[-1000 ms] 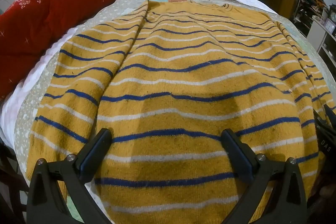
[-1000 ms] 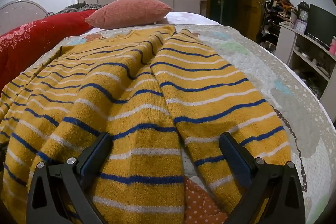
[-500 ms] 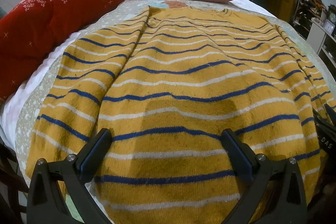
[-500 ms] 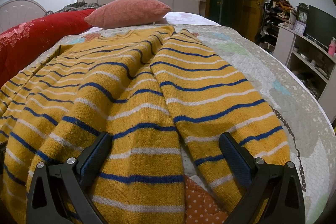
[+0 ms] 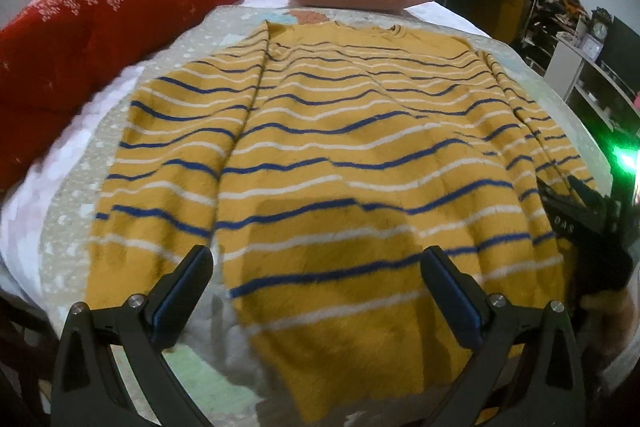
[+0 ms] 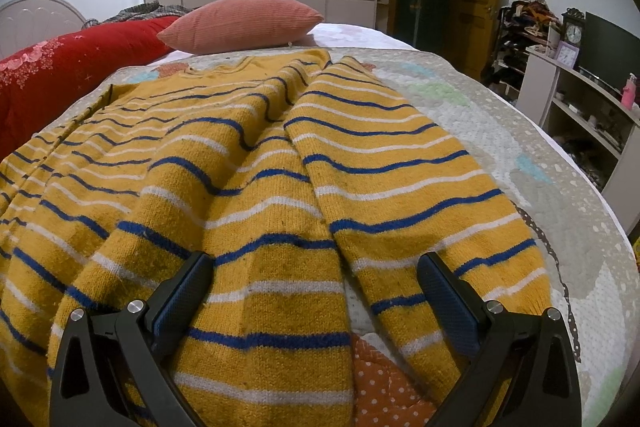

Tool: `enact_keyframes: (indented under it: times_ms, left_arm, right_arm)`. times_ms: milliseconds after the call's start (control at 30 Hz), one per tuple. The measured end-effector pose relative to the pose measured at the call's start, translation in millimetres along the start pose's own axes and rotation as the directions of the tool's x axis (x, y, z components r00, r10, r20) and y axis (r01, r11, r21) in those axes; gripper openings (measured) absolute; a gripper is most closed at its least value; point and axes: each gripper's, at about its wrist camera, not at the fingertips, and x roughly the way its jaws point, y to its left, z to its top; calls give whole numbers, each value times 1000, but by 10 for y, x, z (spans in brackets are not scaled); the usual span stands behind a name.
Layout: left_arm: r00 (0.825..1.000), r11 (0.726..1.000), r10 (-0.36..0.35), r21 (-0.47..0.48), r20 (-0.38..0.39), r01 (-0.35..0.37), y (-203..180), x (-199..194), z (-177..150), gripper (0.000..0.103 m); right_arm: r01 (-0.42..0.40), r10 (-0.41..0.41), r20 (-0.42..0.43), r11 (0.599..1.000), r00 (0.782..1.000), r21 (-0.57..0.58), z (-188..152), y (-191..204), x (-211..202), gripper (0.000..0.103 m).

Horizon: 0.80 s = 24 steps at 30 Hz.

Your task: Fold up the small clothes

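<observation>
A yellow sweater with blue and white stripes lies spread flat on the bed, neck toward the pillow; it also shows in the right wrist view. Its left sleeve lies along the body's left side and its right sleeve along the right side. My left gripper is open and empty above the sweater's bottom hem. My right gripper is open and empty above the hem near the right sleeve's cuff; its body shows at the right edge of the left wrist view.
A patterned quilt covers the bed. A red blanket is bunched along the left side. A pink pillow lies at the head. A shelf unit with clutter stands right of the bed.
The left gripper has pulled back and up, so the sweater's bottom hem and the quilt under it now show. The right gripper has barely moved. The sweater lies as before.
</observation>
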Motion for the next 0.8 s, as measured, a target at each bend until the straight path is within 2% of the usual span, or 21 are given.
enact_keyframes:
  times_ms: [100,467,600,800]
  left_arm:
    - [1000,1000,14,10,5,-14,35,-84,-48,103]
    - [999,999,42,-22,15,-41,104,-197,-117,103]
    - [998,998,59,-17,21,-58,135,-216,-106,103]
    - [995,996,91,-30,48,-90,350,-277,-88,103]
  right_arm:
    - [22,-22,-2,1000,1000,-16,-13,4,-12,103]
    - [17,-17,22,1000,1000,-5,-22,-8,-17,103]
    - [43,-43,1,998,999,-38,-27,-1,-27,103]
    - [44,-44,5,998,999,-38,-30,4,-31,103]
